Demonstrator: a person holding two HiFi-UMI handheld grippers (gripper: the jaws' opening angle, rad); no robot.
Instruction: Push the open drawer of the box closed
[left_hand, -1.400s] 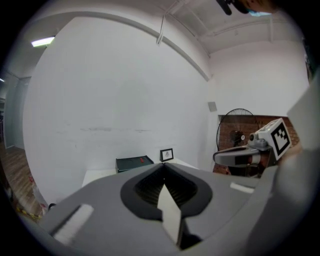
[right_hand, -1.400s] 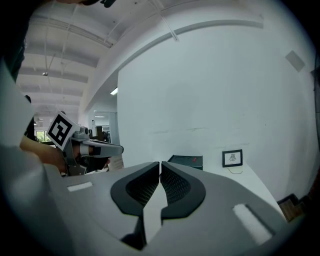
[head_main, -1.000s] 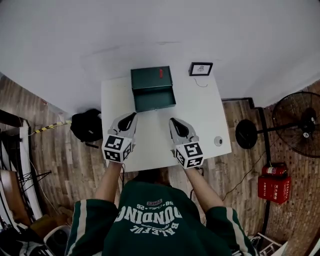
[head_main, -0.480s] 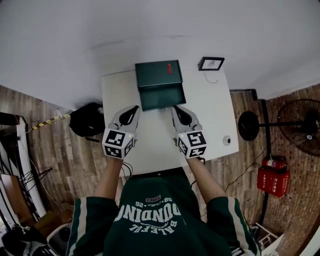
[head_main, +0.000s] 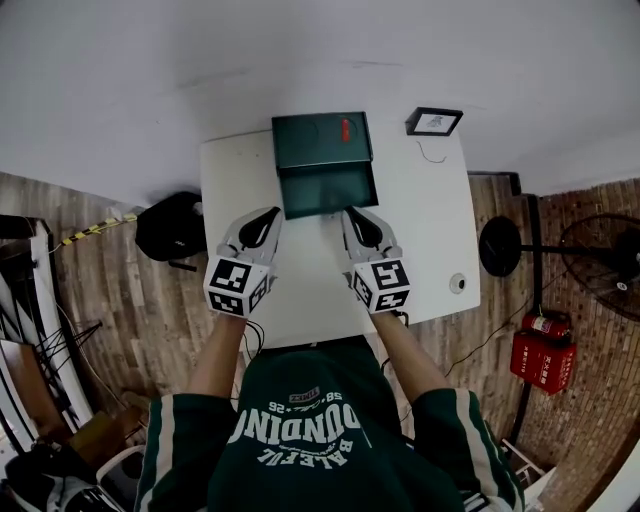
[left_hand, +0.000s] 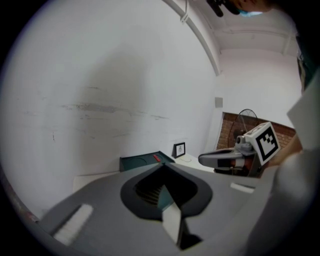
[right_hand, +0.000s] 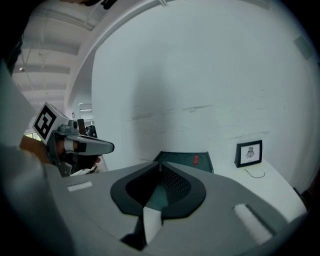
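- One white counter (head_main: 430, 225) is seen, standing against a white wall.
- White lettering is carried on the person's green shirt (head_main: 300, 440); it is seen upside down and cannot be read with certainty.
- One dark green box (head_main: 322, 140) is set at the far edge of the counter, by the wall.
- One drawer (head_main: 330, 190) is drawn out of the box toward the person; only its plain dark green inside can be made out.
- Two grippers are held at the drawer's front. The left gripper (head_main: 273, 212) is just beside its left corner and the right gripper (head_main: 351, 212) is at its right end; contact cannot be judged. The jaws of both are closed together on nothing.
- Two marker cubes (head_main: 236, 287) bear black-and-white squares.
- One black picture frame (head_main: 434, 122) stands right of the box; its print is too small to read.
- One small red piece (head_main: 346, 129) lies on the box top.
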